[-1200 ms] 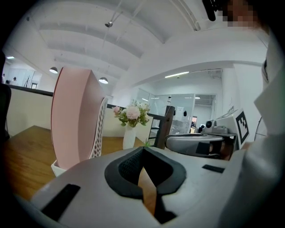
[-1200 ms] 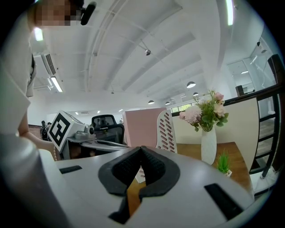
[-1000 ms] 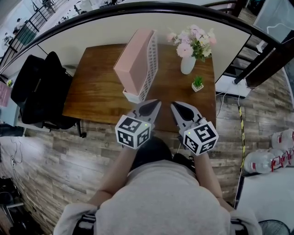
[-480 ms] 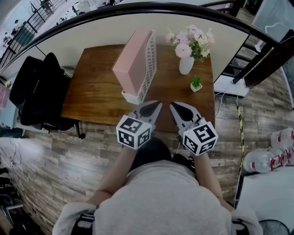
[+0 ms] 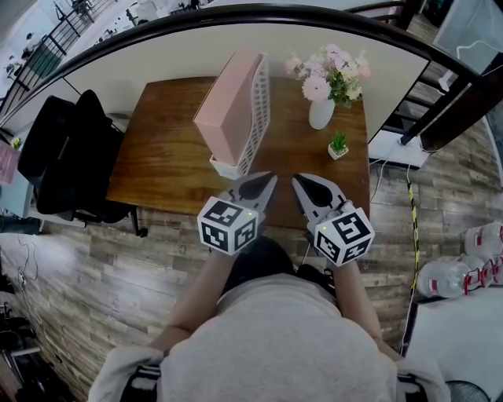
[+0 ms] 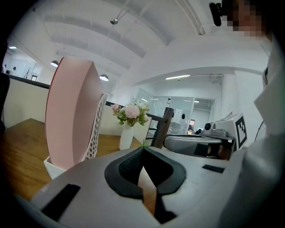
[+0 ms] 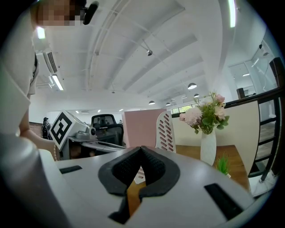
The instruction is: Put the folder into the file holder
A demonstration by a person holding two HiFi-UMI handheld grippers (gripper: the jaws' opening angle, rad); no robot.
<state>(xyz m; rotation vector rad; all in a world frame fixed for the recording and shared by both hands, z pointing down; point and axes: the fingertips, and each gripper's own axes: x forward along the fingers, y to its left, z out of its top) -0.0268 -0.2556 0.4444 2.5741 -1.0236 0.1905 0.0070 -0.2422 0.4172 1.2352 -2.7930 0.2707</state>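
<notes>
A pink folder [image 5: 226, 108] stands upright inside the white perforated file holder [image 5: 255, 110] on the wooden table [image 5: 165, 157]. In the left gripper view the pink folder [image 6: 71, 116] fills the left, with the holder's wall [image 6: 94, 133] beside it. The right gripper view shows the folder [image 7: 140, 127] and holder [image 7: 165, 131] straight ahead. My left gripper [image 5: 271, 177] and right gripper [image 5: 296, 179] hover side by side over the table's near edge, both shut with nothing between the jaws, apart from the holder.
A white vase of pink flowers [image 5: 322, 110] and a small potted plant [image 5: 339, 144] stand at the table's back right. A black chair [image 5: 63, 157] sits left of the table. A curved railing [image 5: 236, 16] runs behind it. Water bottles [image 5: 464, 267] lie on the floor at right.
</notes>
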